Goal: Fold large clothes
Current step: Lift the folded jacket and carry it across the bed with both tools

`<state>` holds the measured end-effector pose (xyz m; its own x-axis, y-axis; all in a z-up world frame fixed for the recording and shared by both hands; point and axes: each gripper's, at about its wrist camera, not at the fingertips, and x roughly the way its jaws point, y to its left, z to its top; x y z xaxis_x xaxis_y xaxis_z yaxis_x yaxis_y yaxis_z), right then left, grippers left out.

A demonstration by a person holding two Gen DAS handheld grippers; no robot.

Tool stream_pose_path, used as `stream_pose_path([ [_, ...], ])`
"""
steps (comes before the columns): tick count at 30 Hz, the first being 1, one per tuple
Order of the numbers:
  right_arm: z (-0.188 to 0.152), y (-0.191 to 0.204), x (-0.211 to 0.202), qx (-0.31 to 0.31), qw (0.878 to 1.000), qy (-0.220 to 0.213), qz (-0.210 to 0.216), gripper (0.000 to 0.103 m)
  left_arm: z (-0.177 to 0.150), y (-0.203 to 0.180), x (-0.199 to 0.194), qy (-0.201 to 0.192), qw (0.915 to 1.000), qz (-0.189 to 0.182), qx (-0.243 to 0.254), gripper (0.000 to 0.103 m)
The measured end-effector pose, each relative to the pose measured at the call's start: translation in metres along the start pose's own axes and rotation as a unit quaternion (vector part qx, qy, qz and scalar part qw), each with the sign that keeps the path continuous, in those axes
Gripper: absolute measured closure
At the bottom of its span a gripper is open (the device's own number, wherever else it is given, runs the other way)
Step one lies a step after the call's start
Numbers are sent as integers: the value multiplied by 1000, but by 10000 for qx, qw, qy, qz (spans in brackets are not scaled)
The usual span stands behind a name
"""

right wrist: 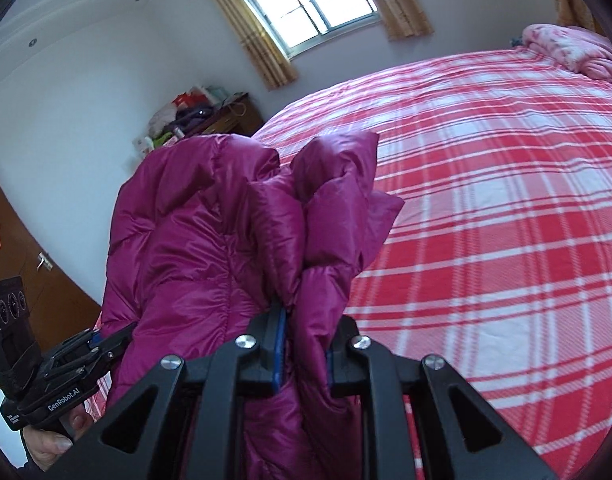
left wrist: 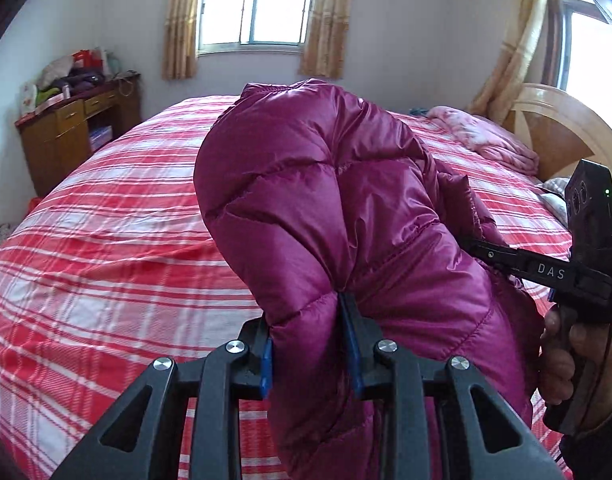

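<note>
Left wrist: red-plaid bed (left wrist: 126,208), wooden desk (left wrist: 78,128), curtained window (left wrist: 258,4); both jaws pinching magenta jacket (left wrist: 325,200).

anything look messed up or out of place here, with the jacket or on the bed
Nothing looks damaged or spilled. The magenta puffer jacket hangs bunched between the left gripper and right gripper, both clamped on it above the plaid bed. Only the pink quilt lies rumpled by the headboard.

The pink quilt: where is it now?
The pink quilt lies bunched at the head of the bed, beside the wooden headboard: far right in the left wrist view, top right corner in the right.
</note>
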<state>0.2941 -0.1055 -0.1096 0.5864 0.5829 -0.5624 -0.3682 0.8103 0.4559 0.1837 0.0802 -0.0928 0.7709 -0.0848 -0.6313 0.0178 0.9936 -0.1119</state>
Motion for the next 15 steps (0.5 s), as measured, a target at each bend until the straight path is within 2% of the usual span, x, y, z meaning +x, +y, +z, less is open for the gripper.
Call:
stream_pose_path([
  [6, 6, 21, 42, -164, 9995, 250, 127, 85, -6, 28, -2, 30, 9994, 285, -189, 74],
  [15, 3, 46, 79, -327, 9977, 542, 230, 85, -16, 62, -7, 77, 9980, 497, -379, 74],
])
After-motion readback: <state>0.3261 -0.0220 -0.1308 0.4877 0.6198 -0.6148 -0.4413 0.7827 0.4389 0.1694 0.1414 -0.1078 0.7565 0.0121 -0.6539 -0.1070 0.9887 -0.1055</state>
